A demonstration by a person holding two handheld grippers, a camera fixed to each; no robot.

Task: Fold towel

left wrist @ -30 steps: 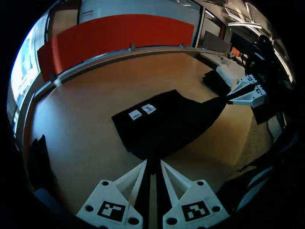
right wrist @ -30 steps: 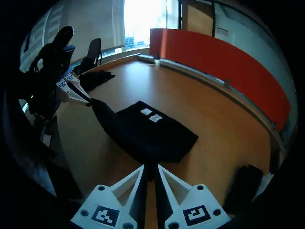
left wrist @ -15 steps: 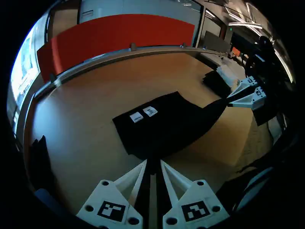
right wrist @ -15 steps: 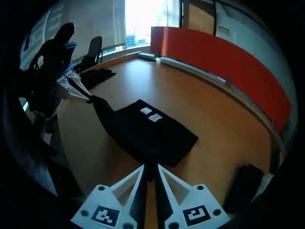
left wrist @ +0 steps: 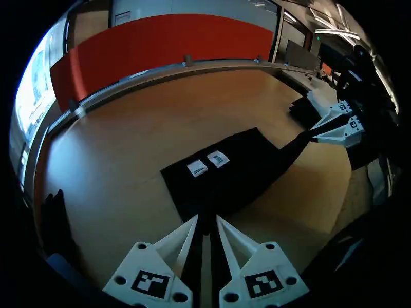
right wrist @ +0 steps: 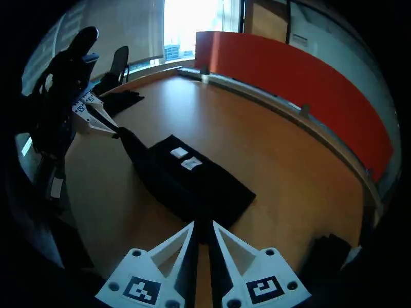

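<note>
A black towel [left wrist: 241,169] with two white labels [left wrist: 208,163] lies on the wooden table [left wrist: 128,133], one edge lifted. At the bottom of the left gripper view my left gripper [left wrist: 207,222] is shut on a near corner. My right gripper [left wrist: 314,134] shows farther right, shut on the other corner, which is stretched to a point. In the right gripper view the towel [right wrist: 195,185] runs from my right gripper [right wrist: 204,226], shut on its corner, to the left gripper [right wrist: 114,131] at the left, which pinches the opposite corner.
A red partition [left wrist: 164,43] lines the table's far edge. Another dark cloth pile [left wrist: 304,109], [right wrist: 120,100] lies on the table beyond the held edge. A person in dark clothes [right wrist: 56,87] holds the grippers. Office chairs [right wrist: 120,59] stand by the window. A dark object [right wrist: 329,246] sits near the table's end.
Both grippers keep their hold on the corners. The towel has slid toward the right in the left gripper view and toward the left in the right gripper view, drawn tighter between them.
</note>
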